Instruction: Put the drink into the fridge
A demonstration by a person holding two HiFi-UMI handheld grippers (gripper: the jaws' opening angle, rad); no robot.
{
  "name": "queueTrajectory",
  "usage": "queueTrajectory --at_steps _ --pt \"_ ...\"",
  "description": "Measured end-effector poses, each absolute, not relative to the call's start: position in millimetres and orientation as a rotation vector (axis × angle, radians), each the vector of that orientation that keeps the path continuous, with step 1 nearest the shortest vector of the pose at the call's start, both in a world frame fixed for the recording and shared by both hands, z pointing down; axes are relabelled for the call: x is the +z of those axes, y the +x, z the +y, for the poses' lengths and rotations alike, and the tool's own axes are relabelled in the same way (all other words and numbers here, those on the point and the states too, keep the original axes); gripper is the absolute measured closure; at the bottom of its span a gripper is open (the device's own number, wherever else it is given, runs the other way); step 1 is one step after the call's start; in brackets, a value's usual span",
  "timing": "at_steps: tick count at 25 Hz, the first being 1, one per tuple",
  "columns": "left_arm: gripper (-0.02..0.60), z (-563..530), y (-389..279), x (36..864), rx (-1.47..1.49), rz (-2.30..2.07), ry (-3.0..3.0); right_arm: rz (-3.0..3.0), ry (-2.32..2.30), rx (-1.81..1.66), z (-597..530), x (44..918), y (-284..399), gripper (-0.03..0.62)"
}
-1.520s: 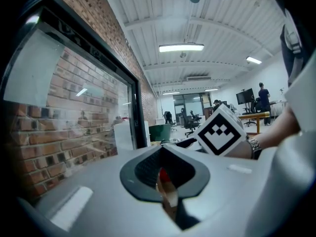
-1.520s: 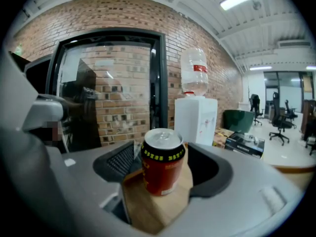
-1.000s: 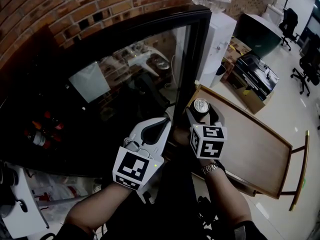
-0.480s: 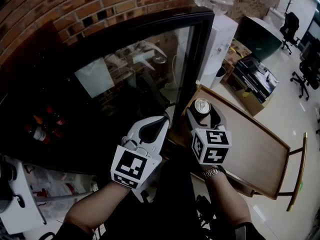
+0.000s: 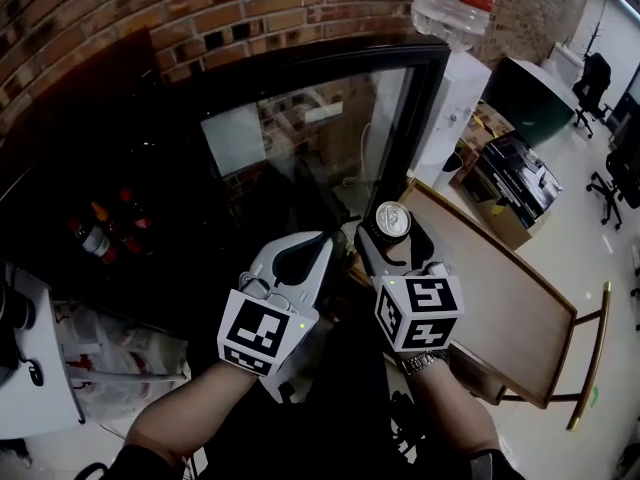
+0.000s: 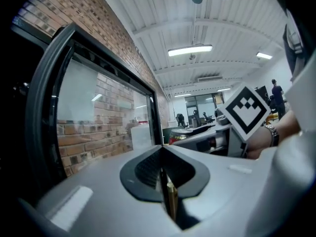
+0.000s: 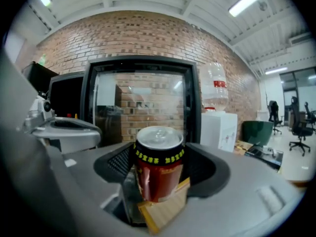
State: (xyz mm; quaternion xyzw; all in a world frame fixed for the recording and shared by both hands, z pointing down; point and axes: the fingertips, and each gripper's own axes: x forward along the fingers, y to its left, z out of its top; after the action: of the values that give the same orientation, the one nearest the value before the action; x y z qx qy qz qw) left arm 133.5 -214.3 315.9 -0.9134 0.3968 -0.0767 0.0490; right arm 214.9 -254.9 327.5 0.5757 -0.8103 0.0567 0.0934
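— Red can (image 5: 391, 220), the only one, is standing upright mid-frame, top pointing up; the right gripper (image 5: 392, 240) is clamping it.
— The left gripper (image 5: 303, 260) is pressing its jaws together, empty, before the one fridge (image 5: 300, 148).

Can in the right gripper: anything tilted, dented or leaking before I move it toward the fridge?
Nothing stands out. The can sits upright in the right gripper, whose jaws are closed on its sides. Its top looks unopened, and no dent or spill shows. The left gripper is shut and empty.
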Motion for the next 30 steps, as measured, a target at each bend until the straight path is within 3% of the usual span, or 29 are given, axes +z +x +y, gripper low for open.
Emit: queueTrajectory --at_steps 30 --pt "0.578 -133 -56 324 -0.228 1.75 -2.516 -2.711 1.046 0.087 -154 345 -11 0.272"
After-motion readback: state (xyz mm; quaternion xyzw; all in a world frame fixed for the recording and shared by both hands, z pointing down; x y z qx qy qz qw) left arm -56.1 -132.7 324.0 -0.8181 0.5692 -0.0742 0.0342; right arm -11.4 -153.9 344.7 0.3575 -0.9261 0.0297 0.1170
